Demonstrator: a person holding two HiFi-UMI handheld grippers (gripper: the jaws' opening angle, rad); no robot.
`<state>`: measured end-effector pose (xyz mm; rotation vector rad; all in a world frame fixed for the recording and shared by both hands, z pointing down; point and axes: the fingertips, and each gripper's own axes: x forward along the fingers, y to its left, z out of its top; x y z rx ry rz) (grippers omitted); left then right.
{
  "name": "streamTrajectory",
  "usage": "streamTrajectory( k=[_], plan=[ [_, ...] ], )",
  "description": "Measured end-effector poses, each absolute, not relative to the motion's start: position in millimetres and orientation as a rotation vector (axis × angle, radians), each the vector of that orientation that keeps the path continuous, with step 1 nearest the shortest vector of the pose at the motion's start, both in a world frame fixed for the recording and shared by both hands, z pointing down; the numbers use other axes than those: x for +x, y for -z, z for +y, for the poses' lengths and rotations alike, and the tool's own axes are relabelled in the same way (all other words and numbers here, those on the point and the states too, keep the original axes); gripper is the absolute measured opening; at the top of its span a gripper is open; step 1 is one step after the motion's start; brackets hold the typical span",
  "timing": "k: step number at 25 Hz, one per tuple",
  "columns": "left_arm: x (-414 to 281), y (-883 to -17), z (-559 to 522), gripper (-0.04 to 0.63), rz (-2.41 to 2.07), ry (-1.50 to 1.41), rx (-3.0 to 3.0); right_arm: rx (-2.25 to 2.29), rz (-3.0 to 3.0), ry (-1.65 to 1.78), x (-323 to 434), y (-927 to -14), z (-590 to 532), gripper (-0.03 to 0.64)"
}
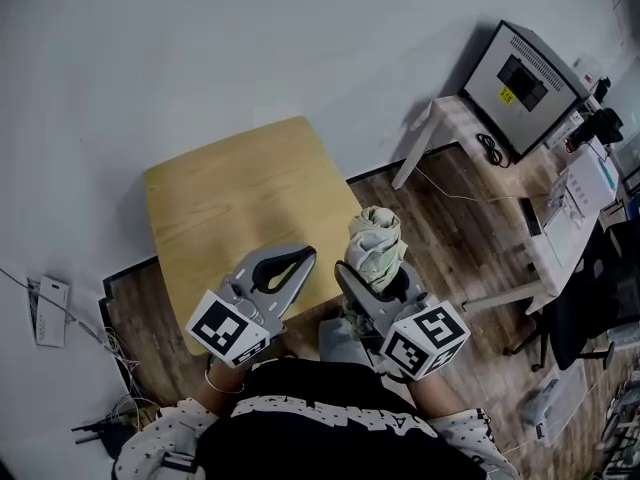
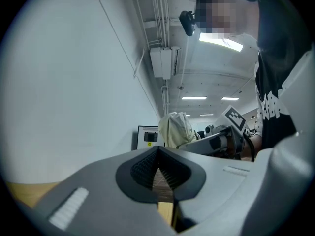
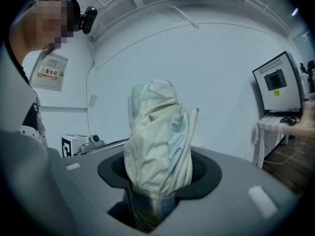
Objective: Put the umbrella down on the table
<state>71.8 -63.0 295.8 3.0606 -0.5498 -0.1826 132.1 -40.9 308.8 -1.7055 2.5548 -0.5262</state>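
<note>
Right gripper: fingers clamped on the lower part of a folded cream umbrella, whose bundled fabric rises out of them. The umbrella is held just off the near right corner of the wooden table. It appears clear of the tabletop, though the head view does not settle its height. Left gripper: fingers pressed together at the tips with nothing between them, positioned over the table's near edge. A monitor stands on a separate white table, well apart to the right.
</note>
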Motion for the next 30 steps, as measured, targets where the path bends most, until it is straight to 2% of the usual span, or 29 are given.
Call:
streamTrajectory(
  k=[30],
  plan=[
    [105.7,-301.4,-167.0,-0.002,-1.151,0.044,2.892,-1.164,2.848,0.654,166.5,-324.2,-173.4,0.253]
  ],
)
